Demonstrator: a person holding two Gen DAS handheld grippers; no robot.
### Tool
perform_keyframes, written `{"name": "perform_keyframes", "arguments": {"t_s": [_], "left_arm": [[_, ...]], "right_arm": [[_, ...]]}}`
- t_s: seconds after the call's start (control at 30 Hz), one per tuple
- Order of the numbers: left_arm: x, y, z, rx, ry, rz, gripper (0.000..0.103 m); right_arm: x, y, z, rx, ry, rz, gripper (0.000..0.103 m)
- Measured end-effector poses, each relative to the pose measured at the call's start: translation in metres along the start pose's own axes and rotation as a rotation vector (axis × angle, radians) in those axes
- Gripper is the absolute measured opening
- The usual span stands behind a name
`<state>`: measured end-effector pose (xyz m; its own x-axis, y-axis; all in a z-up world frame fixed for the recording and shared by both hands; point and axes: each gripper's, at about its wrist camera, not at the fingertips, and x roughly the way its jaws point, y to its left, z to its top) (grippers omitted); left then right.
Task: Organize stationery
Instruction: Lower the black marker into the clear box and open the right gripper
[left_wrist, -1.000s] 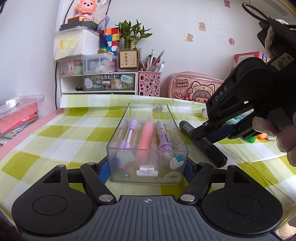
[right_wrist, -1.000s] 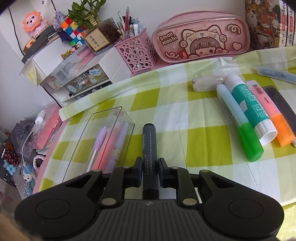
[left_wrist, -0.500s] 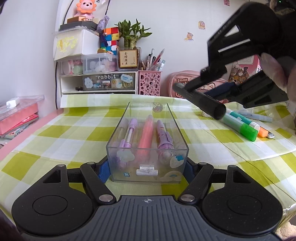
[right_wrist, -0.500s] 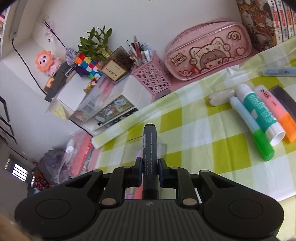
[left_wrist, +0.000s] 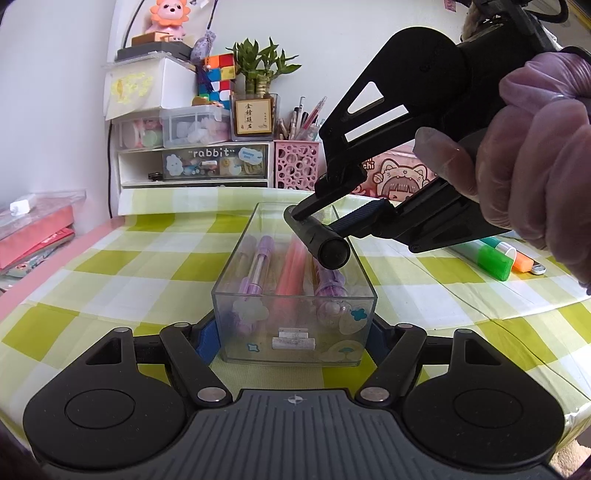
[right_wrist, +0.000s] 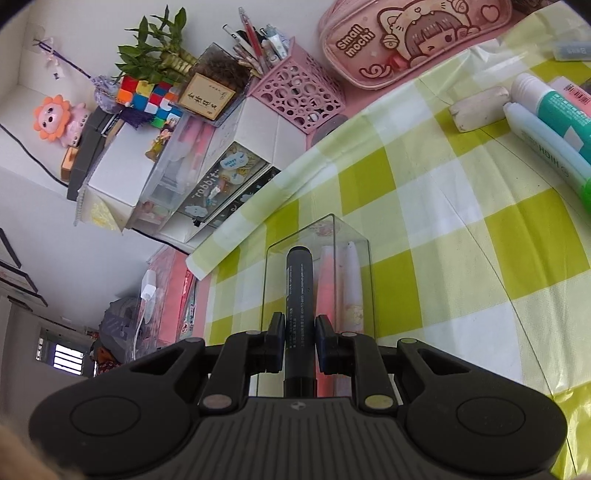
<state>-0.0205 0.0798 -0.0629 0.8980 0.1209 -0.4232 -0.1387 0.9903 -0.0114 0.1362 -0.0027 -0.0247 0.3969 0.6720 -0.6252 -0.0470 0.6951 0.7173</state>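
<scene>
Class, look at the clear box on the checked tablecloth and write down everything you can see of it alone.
The clear box is a long, open-topped rectangular container, seemingly of transparent plastic, with cloud and flower stickers on its near end wall. It stands upright on the green-and-white checked tablecloth. The left claw is shut on its near end, one finger against each side wall. Inside lie purple pens and a pink-orange one, lengthwise. The black marker, held in the right claw, hangs above it, not touching.
</scene>
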Motion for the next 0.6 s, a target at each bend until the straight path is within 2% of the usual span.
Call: {"name": "perform_keyframes", "arguments": {"t_s": [0.2,0.4,0.6], "left_arm": [[0.0,0.0,0.0,0.001,0.0,0.001,0.073],[0.001,-0.001,0.001,0.002,0.003,0.001,0.073],[0.001,-0.001,0.0,0.003,0.002,-0.003,0.073]], "right_arm": [[0.003,-0.001,0.004,0.019,0.004,0.003,0.029],[0.013,-0.001,0.007,0.075,0.062,0.044,0.031],[0.007,0.0,0.001,0.059,0.06,0.048,0.033]]}}
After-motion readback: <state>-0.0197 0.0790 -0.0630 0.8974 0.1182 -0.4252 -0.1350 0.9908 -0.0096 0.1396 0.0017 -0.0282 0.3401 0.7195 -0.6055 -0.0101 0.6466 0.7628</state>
